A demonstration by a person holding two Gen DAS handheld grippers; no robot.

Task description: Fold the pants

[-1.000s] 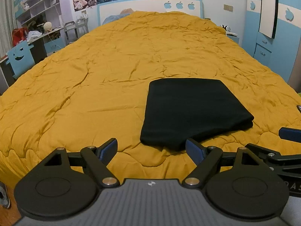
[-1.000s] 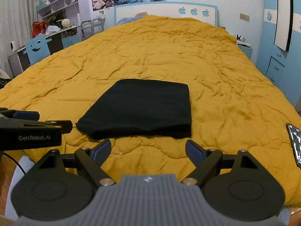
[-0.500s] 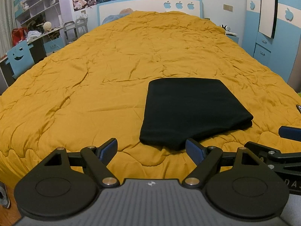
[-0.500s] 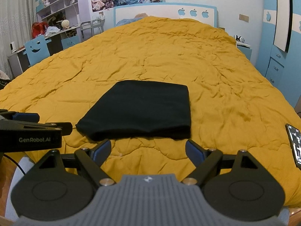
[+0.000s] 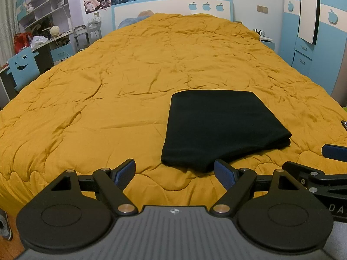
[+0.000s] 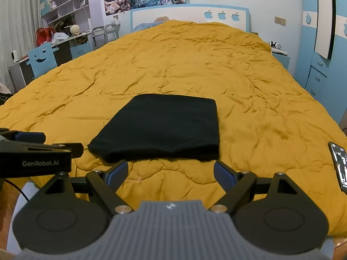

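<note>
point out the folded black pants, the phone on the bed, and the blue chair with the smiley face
pants [image 6: 160,127], right wrist view, middle of the top layer
phone [image 6: 340,164], right wrist view, its screen
chair [image 6: 41,59], right wrist view, its backrest

1. Left hand-held gripper [image 5: 174,170]: grey ribbed body with a small round logo at its front edge; two black round discs, one on each side
2. Black angled link arms run forward from silver pivot screws to two fingers [image 5: 126,169] faced with dark blue pads
3. Right hand-held gripper [image 6: 170,170]: same build, with grey ribbed housing, black discs, silver screws and blue-padded fingers [image 6: 118,170]
4. Seen from the right wrist view, the left unit's black side carries white "GenRobot.AI" lettering; a thin black cable hangs below it
</note>
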